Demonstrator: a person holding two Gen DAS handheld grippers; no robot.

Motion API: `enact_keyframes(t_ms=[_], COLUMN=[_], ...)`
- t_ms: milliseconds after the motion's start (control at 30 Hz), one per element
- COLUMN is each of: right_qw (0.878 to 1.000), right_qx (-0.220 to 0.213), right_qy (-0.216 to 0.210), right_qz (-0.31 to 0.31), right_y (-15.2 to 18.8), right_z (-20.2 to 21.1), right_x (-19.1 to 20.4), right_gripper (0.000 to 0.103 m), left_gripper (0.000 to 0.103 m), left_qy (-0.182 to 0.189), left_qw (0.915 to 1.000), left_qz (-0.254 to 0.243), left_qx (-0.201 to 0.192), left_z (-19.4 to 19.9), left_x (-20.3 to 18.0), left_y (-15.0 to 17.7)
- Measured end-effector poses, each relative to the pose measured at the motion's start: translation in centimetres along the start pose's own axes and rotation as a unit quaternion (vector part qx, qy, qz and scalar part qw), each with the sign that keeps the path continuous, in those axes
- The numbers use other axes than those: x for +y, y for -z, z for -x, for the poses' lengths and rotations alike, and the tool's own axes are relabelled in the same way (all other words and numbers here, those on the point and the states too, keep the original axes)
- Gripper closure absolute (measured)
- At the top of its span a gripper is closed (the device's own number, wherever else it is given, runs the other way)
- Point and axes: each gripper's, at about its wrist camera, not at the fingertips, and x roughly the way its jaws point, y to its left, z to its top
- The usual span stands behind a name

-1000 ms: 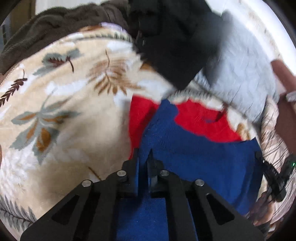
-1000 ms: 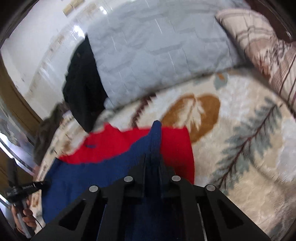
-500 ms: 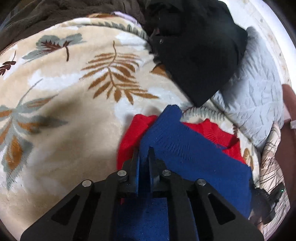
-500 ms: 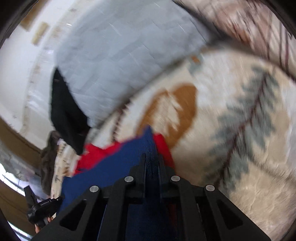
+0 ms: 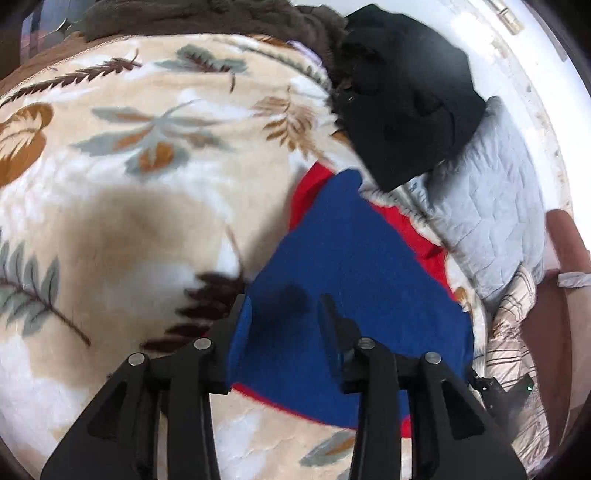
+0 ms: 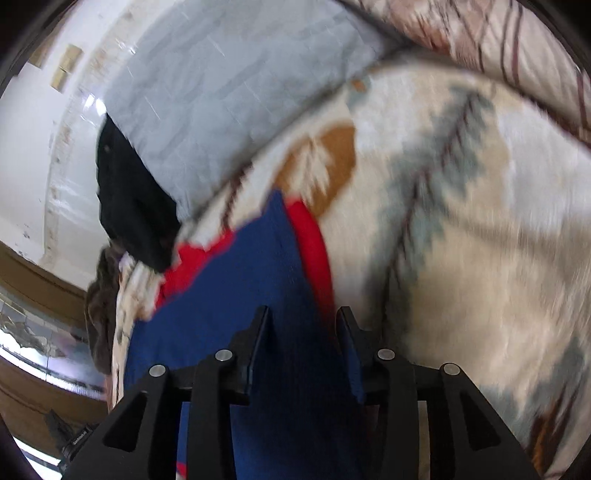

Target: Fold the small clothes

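A small red and blue knit garment point(image 5: 343, 266) lies folded on the leaf-patterned blanket point(image 5: 129, 206), its blue half laid over the red half, with red showing along the edges. My left gripper point(image 5: 284, 306) is open, its fingers spread just above the garment's near left corner. In the right wrist view the same garment point(image 6: 240, 302) lies under my right gripper point(image 6: 301, 321), which is open over the blue layer near its right edge, beside a red strip point(image 6: 314, 254).
A black garment point(image 5: 402, 103) lies on a grey quilted pillow point(image 5: 491, 199) at the back. A dark brown fleece point(image 5: 207, 18) lies along the far edge. A striped pillow point(image 6: 498, 48) sits at the right. The blanket point(image 6: 480, 221) stretches right.
Both grippers were shut on the blue layer and carried it forward over the red half. Both have now opened and let it go, and it lies flat.
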Motion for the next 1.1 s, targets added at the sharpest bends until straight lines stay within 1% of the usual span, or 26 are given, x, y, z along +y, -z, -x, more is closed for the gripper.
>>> enact_keyframes(t_ms=[33, 100, 133, 167, 200, 233, 300, 367, 400, 433, 467, 500, 567, 600, 667, 700, 733, 800, 833, 867, 900, 967, 1000, 1033, 1067, 1100], right_qw=[1.0, 0.998, 0.996, 0.996, 0.996, 0.996, 0.998, 0.998, 0.997, 0.997, 0.997, 0.997, 0.998, 0.999, 1.0, 1.0, 1.0, 0.998, 0.997, 0.996, 0.997, 1.0, 1.0, 1.0, 1.0, 0.999], right_qx=[-0.007, -0.049, -0.054, -0.045, -0.035, -0.042, -0.051, -0.05, -0.053, -0.057, -0.062, -0.068, -0.053, -0.035, 0.018, 0.025, 0.012, -0.038, -0.056, -0.063, -0.054, -0.005, 0.016, 0.005, -0.002, -0.022], right_qy=[-0.007, 0.013, 0.034, 0.054, 0.054, 0.05, 0.029, -0.022, -0.041, -0.043, -0.034, -0.009, 0.033, 0.038, 0.007, -0.001, -0.008, -0.028, -0.027, -0.019, -0.009, 0.02, 0.015, 0.007, 0.002, 0.008], right_qz=[0.005, 0.041, 0.055, 0.06, 0.06, 0.057, 0.024, -0.015, -0.025, -0.027, -0.025, -0.018, -0.004, -0.002, 0.007, 0.015, 0.023, 0.041, 0.05, 0.053, 0.048, 0.023, 0.002, -0.016, -0.024, -0.023], right_y=[0.4, 0.8, 0.9, 1.0, 1.2, 1.3, 1.1, 1.9, 2.7, 3.5, 4.0, 4.7, 5.1, 5.2, 5.8, 6.0, 5.9, 5.4, 5.1, 4.9, 4.7, 4.9, 5.3, 5.3, 5.5, 5.3], right_z=[0.3, 1.6, 1.7, 1.4, 1.4, 2.1, 4.2, 6.5, 7.7, 8.4, 8.7, 8.9, 7.8, 6.9, 4.7, 4.4, 4.8, 6.9, 7.7, 7.9, 7.5, 5.0, 3.9, 4.3, 5.0, 5.8], right_x=[0.1, 0.9, 1.0, 0.8, 0.5, 0.5, 0.7, 0.5, 0.4, 0.4, 0.3, 0.1, -0.3, -0.6, -0.8, -0.6, -0.2, 0.7, 1.0, 0.9, 0.3, -1.3, -2.3, -2.6, -2.4, -1.9], right_gripper=[0.087, 0.094, 0.094, 0.094, 0.093, 0.087, 0.086, 0.073, 0.052, 0.036, 0.035, 0.035, 0.035, 0.038, 0.081, 0.089, 0.09, 0.093, 0.094, 0.094, 0.094, 0.094, 0.095, 0.091, 0.086, 0.085], left_gripper=[0.068, 0.068, 0.068, 0.066, 0.065, 0.065, 0.065, 0.064, 0.063, 0.056, 0.052, 0.051, 0.051, 0.051, 0.051, 0.051, 0.051, 0.051, 0.051, 0.048, 0.045, 0.042, 0.042, 0.043, 0.043, 0.043], left_qy=[-0.015, -0.048, -0.049, -0.045, -0.042, -0.034, -0.029, -0.018, -0.014, -0.014, -0.016, -0.02, -0.03, -0.039, -0.051, -0.054, -0.054, -0.052, -0.057, -0.063, -0.075, -0.083, -0.085, -0.085, -0.077, -0.061], left_qw=[0.9997, 0.9982, 0.9981, 0.9983, 0.9986, 0.999, 0.9994, 0.9997, 0.9996, 0.9993, 0.999, 0.9985, 0.997, 0.996, 0.9947, 0.9946, 0.9949, 0.9954, 0.9952, 0.9947, 0.9936, 0.993, 0.9929, 0.9934, 0.9948, 0.9964], left_qz=[-0.02, -0.035, -0.037, -0.035, -0.029, -0.023, -0.014, -0.015, -0.022, -0.029, -0.038, -0.048, -0.071, -0.079, -0.084, -0.083, -0.08, -0.077, -0.076, -0.077, -0.078, -0.077, -0.076, -0.07, -0.063, -0.058], left_qx=[0.001, -0.011, -0.003, 0.008, 0.014, 0.016, 0.01, -0.006, -0.014, -0.017, -0.018, -0.015, 0.005, 0.017, 0.032, 0.033, 0.03, 0.026, 0.024, 0.024, 0.029, 0.033, 0.033, 0.031, 0.022, 0.006], left_z=[-0.4, -1.0, -1.5, -1.9, -2.1, -1.9, -0.6, 0.6, 1.3, 1.5, 1.6, 1.4, 0.3, -0.3, -1.3, -1.4, -1.2, -1.0, -1.1, -1.3, -1.7, -2.2, -2.0, -1.6, -1.0, -0.2], left_x=[-0.2, -0.2, 0.2, 0.6, 1.0, 1.4, 1.7, 1.7, 1.5, 1.3, 1.1, 0.8, 0.3, 0.2, 0.1, 0.1, 0.1, 0.0, 0.1, 0.1, 0.2, 0.2, 0.1, -0.1, -0.2, -0.5], left_y=[-0.1, -0.1, -0.1, -0.1, -0.2, -0.2, -0.5, -0.4, -0.4, -0.3, -0.1, 0.2, 0.8, 1.2, 1.7, 1.9, 1.9, 1.8, 1.7, 1.8, 1.8, 1.8, 1.8, 1.7, 1.5, 1.4])
